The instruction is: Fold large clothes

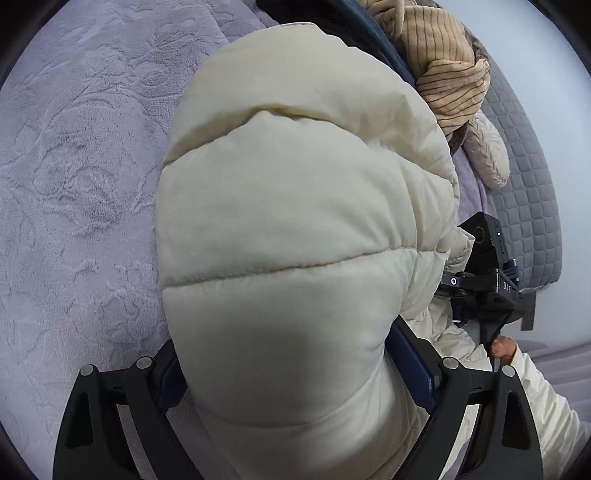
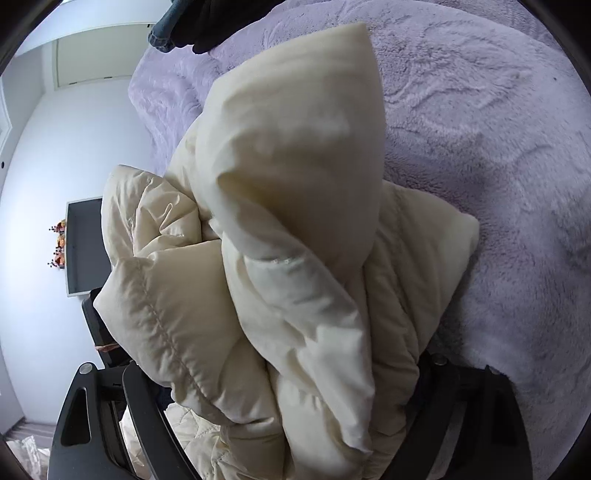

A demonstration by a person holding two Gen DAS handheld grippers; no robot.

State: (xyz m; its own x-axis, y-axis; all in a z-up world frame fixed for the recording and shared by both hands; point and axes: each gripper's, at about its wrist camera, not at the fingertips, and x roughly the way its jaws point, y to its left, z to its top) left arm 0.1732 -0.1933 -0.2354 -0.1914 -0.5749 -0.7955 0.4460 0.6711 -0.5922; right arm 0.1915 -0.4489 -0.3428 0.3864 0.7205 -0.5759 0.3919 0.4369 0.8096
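A cream quilted puffer jacket [image 1: 288, 206] fills the middle of the left wrist view, over a lilac plush bedspread [image 1: 74, 184]. My left gripper [image 1: 291, 373] is shut on a thick padded part of the jacket; its fingertips are hidden by the fabric. In the right wrist view the jacket [image 2: 288, 229] is bunched and raised above the bedspread [image 2: 480, 147]. My right gripper [image 2: 295, 406] is shut on the bunched jacket, its fingertips buried in it. The right gripper's body also shows in the left wrist view [image 1: 484, 273], at the jacket's right side.
A tan striped garment [image 1: 439, 55] and a dark blue garment [image 1: 369, 33] lie at the far side of the bed. A grey quilted headboard [image 1: 528, 192] stands to the right. Dark clothing [image 2: 199, 22] lies at the bed's far end. A dark screen [image 2: 83, 247] stands by the wall.
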